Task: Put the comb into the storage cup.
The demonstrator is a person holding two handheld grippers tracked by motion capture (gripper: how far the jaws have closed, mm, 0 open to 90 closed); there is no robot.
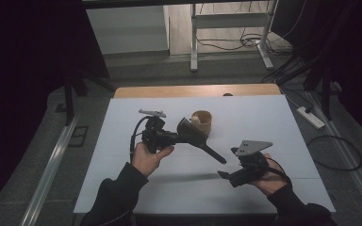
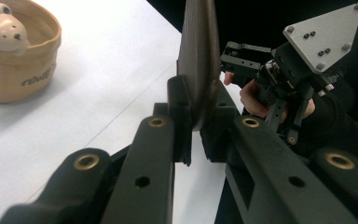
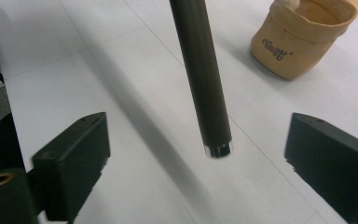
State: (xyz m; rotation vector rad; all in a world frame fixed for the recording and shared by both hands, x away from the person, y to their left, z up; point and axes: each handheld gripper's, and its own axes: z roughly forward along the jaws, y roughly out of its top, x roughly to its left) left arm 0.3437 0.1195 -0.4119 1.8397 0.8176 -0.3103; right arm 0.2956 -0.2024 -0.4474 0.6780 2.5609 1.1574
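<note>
The left gripper (image 1: 181, 135) has its fingers (image 2: 179, 116) clenched on the flat blade end of a dark spatula-like tool with a long round handle (image 1: 202, 141), holding it off the white desk (image 1: 264, 117). The tool's long axis slopes down from that grip toward the person's right, and its free handle tip (image 3: 217, 149) hangs between the released, wide-apart fingers (image 3: 74, 149) of the right gripper (image 1: 226, 175) without touching them. The right hand is therefore nearer the handle. A tan fabric-look cup holding a small pale figurine (image 1: 201, 121) stands just beyond the blade.
</note>
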